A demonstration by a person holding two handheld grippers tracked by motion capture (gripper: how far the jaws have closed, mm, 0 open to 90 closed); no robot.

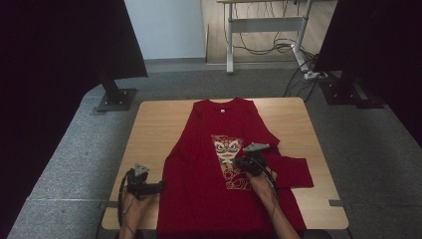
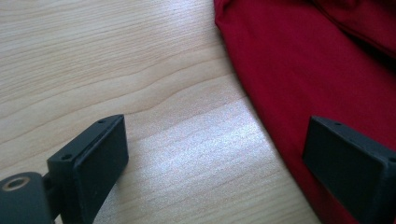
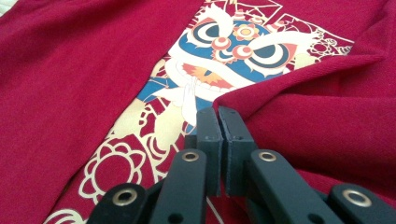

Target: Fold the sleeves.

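Observation:
A red T-shirt [image 1: 204, 169] with a lion-face print [image 1: 228, 149] lies flat on the wooden table [image 1: 149, 129], collar at the far end. Its right side is folded inward over the body, and a sleeve [image 1: 293, 170] sticks out to the right. My right gripper [image 1: 239, 162] sits on the print, shut on the corner of that fold [image 3: 280, 112]; the jaw tips [image 3: 218, 116] meet at the fabric's edge. My left gripper [image 1: 160, 186] rests at the shirt's left hem, open; one finger [image 2: 93, 158] is over bare wood [image 2: 93, 70] and the other over red cloth [image 2: 317, 60].
Two black stands [image 1: 117, 97] [image 1: 348, 92] flank the table's far corners on grey carpet. A desk leg [image 1: 230, 50] and loose cables [image 1: 278, 47] lie behind. Bare wood shows left and right of the shirt.

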